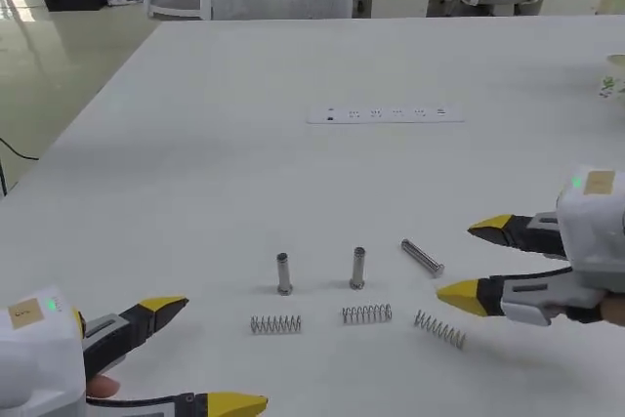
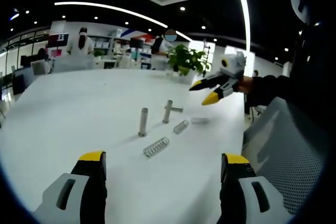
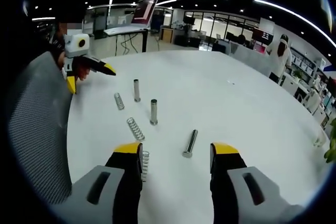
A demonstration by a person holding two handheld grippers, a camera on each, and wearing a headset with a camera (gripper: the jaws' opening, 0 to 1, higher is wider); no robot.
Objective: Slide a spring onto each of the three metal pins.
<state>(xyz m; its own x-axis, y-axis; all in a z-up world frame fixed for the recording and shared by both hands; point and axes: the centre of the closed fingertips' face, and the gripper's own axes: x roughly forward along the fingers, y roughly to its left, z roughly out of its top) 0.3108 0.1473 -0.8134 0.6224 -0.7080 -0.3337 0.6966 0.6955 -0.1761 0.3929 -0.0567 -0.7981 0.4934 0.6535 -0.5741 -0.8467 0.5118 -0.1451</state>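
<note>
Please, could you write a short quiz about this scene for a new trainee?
1. How many springs lie on the table?
2. Fill the gap: the pin nearest the right claw is ___ (upright / lying).
3. True or false: a spring already sits on one pin.
Key: 1. three; 2. lying; 3. false, every spring lies loose on the table.

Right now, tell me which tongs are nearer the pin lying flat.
Right. The right tongs, open, sit just beside the lying pin, which lies ahead of their tips; the left tongs, also open, are far off at the opposite end of the row.
</note>
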